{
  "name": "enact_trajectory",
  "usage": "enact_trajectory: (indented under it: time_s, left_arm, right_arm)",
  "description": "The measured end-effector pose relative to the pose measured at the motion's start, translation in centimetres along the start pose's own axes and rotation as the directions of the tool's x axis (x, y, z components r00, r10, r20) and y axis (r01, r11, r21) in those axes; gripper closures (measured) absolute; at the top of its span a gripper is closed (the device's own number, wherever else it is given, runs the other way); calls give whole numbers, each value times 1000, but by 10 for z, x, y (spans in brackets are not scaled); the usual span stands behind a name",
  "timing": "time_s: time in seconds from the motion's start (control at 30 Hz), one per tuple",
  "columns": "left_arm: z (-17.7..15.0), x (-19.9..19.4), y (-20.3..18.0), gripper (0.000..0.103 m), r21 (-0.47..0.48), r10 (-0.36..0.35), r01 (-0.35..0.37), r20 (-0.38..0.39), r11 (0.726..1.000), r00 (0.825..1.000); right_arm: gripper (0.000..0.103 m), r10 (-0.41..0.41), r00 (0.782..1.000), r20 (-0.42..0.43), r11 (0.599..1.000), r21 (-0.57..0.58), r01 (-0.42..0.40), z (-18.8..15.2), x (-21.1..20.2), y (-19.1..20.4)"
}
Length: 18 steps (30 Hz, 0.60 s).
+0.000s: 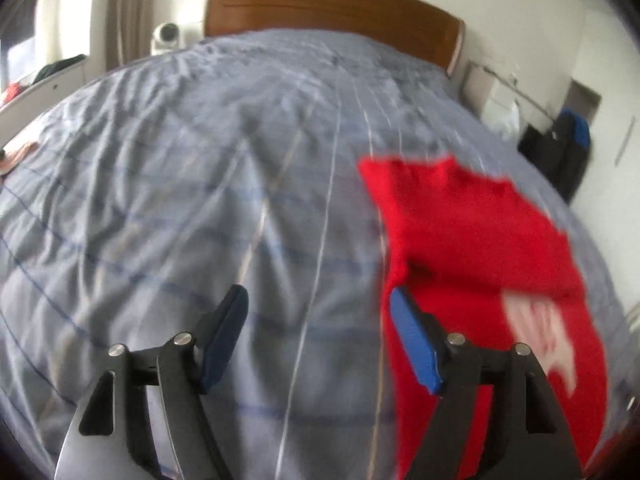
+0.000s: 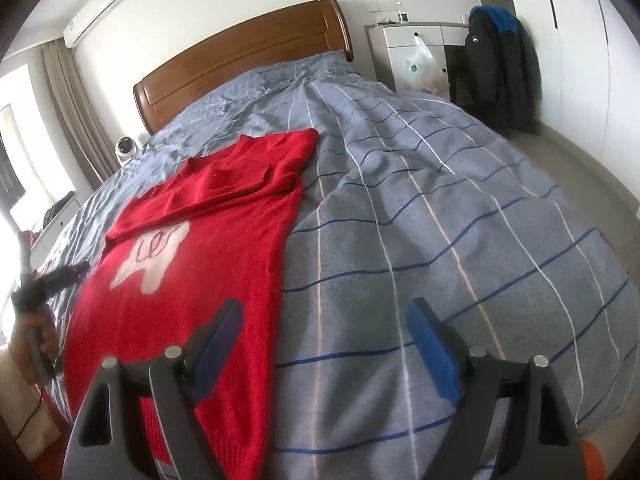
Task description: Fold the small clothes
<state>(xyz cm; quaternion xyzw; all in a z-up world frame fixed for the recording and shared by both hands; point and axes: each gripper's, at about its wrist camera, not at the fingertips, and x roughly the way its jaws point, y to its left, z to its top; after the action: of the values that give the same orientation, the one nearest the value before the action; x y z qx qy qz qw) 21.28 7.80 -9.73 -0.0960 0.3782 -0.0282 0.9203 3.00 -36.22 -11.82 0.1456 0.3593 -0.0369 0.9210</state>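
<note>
A small red sweater (image 2: 200,248) with a white star print (image 2: 154,256) lies flat on the bed, its top part and sleeve folded over the chest. In the left wrist view the sweater (image 1: 480,240) is at the right, blurred. My left gripper (image 1: 318,300) is open and empty, its right finger at the sweater's left edge. It also shows in the right wrist view (image 2: 60,276), at the sweater's left side. My right gripper (image 2: 324,320) is open and empty, above the sweater's lower right edge and the bedcover.
The bed has a grey-blue checked cover (image 2: 440,200) and a wooden headboard (image 2: 240,52). A white cabinet with a plastic bag (image 2: 420,64) and a dark jacket (image 2: 500,72) stand at the right. A small white fan (image 2: 127,147) and a curtain are at the left.
</note>
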Motion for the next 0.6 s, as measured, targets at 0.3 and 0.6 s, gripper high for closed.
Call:
enact_trajectory:
  time_s: [0.3,0.6]
  left_arm:
    - [22,55,-22,17,-10,36,-37,-115,999,993]
    - [-25,-2,15,16,81,64,-58,-83,995,994]
  right_arm:
    - [20,-16,1000,-17,997,-70,15,-3,3,12]
    - [20,5,1000,-11,1000,-8,-5,-1,2,1]
